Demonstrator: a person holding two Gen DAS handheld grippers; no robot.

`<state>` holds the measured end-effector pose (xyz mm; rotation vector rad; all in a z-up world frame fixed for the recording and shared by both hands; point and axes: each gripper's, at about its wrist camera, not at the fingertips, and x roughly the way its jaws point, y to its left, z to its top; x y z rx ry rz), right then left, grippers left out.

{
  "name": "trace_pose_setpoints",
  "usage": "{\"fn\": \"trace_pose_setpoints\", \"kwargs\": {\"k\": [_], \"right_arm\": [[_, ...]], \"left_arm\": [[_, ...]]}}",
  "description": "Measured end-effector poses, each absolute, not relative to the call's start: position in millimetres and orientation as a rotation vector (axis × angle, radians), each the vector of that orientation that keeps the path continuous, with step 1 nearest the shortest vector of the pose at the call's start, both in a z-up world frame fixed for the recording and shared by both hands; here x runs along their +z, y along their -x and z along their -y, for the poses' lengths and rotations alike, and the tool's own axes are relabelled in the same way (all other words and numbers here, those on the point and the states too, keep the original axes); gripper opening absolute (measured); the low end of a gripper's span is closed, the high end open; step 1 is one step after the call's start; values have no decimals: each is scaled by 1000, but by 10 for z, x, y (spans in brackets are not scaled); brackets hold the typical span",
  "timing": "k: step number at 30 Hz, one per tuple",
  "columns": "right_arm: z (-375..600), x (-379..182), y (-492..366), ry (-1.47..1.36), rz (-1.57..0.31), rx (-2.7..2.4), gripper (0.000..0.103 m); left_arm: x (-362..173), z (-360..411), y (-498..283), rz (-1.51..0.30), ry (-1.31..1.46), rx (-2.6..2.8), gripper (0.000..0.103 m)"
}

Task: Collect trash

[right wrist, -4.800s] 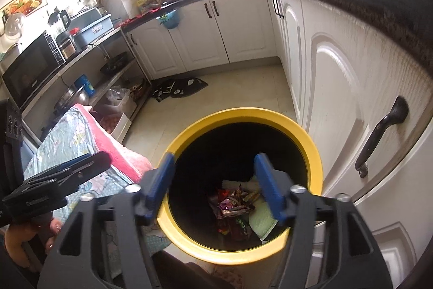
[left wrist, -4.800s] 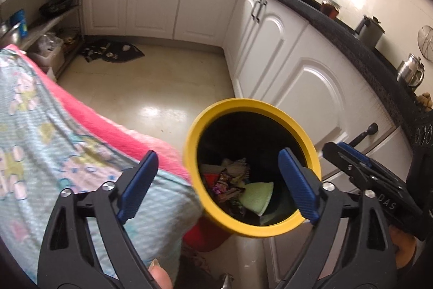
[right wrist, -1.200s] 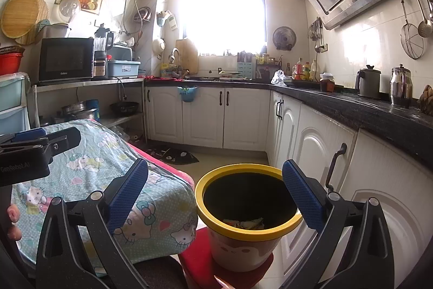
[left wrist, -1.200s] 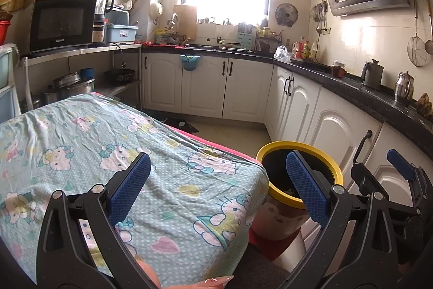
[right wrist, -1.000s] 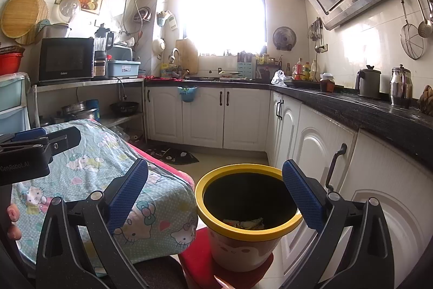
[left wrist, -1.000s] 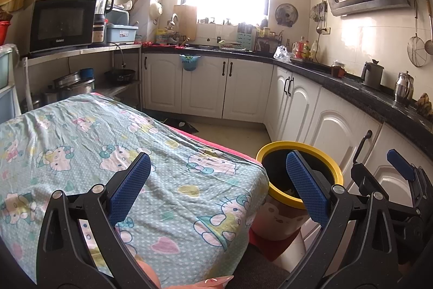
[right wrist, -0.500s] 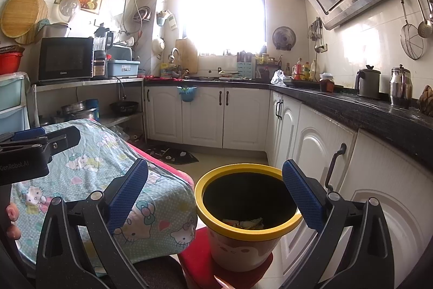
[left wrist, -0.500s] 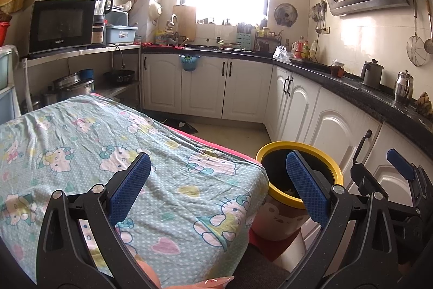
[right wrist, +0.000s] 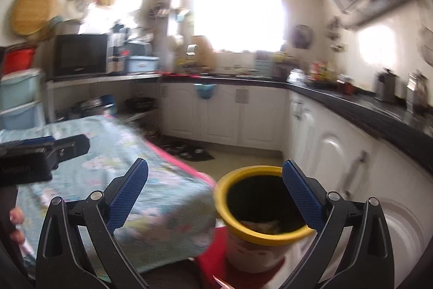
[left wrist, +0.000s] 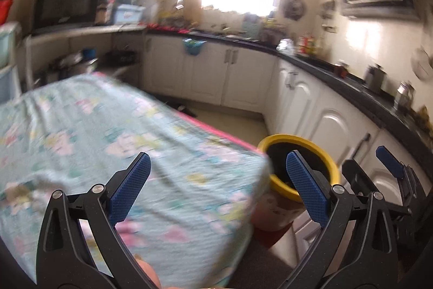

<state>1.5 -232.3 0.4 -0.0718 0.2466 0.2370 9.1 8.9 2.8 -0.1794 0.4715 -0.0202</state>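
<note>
A yellow-rimmed trash bin [right wrist: 270,237] stands on a red mat on the floor, with some trash inside [right wrist: 263,225]. It also shows in the left wrist view [left wrist: 276,138], right of the table. My left gripper [left wrist: 216,186] is open and empty above the table's near corner. My right gripper [right wrist: 215,187] is open and empty, above and in front of the bin. The left gripper shows at the left edge of the right wrist view [right wrist: 40,153]. Both views are motion-blurred.
A table under a light-blue cartoon cloth [left wrist: 108,142] fills the left. White cabinets [right wrist: 338,153] under a black counter [right wrist: 379,110] run along the right and back. A microwave [right wrist: 81,54] and plastic drawers [right wrist: 19,99] stand at left.
Both views have blurred and shifted as the grippers started moving. The bin now sits lower and more to the right in both views. Both grippers stay open and empty.
</note>
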Motion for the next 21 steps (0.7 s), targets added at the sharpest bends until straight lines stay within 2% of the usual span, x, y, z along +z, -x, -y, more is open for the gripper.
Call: {"fn": "trace_pose_setpoints", "kwargs": {"k": [4, 7, 11, 13, 17, 21], "right_arm": [[1419, 66, -36, 185, -268, 510, 97], [415, 53, 12, 249, -364, 830, 97], [-1001, -216, 132, 374, -685, 1112, 97], [-1464, -395, 244, 447, -764, 1176, 97], [-2021, -783, 276, 539, -871, 1136, 97], [-2051, -866, 289, 541, -841, 1106, 98]], "left_arm": [[0, -1192, 136, -529, 213, 297, 92], [-166, -2215, 438, -623, 231, 644, 92], [-494, -3296, 836, -707, 298, 936, 92], [-697, -3708, 962, -762, 359, 992, 92], [-1041, -4177, 1128, -830, 539, 1025, 92], [-1100, -4182, 1089, -859, 507, 1041, 93]]}}
